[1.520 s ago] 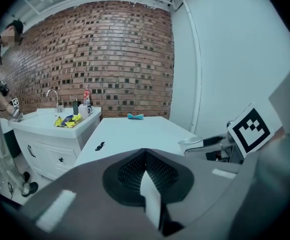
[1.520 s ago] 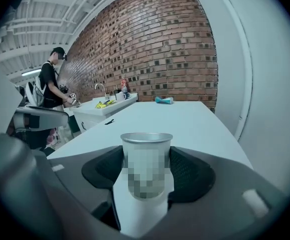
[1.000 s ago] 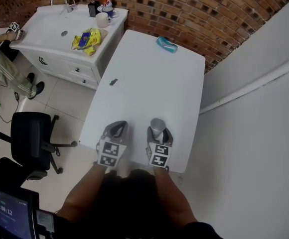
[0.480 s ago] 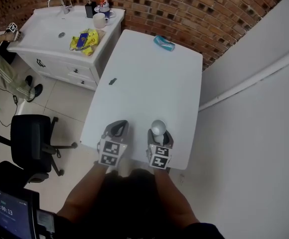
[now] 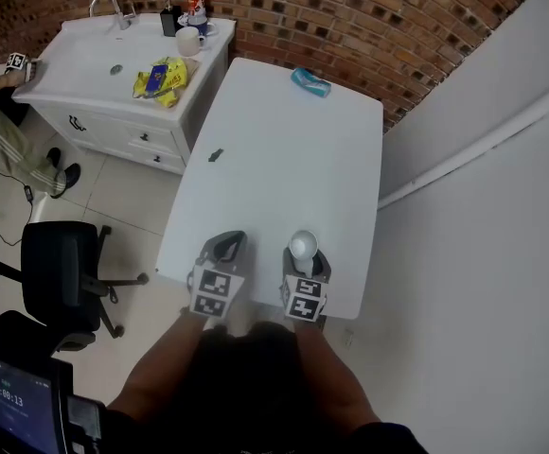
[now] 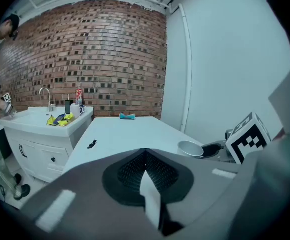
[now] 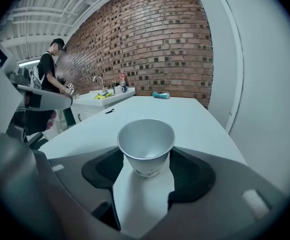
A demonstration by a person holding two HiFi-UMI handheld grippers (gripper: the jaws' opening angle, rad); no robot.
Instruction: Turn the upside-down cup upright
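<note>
- Right gripper view: my right claw (image 7: 145, 159) is clamped on the paper cup (image 7: 146, 143), with the pads against its lower sides.
- The cup stands upright between my jaws, long axis vertical, open mouth up and narrow base down toward the white table (image 7: 205, 121).
- To its left, my left claw (image 6: 146, 170) has its jaws closed together on nothing.
- Far ahead of both claws, a teal object (image 7: 161, 95) lies at the table's far end.
</note>
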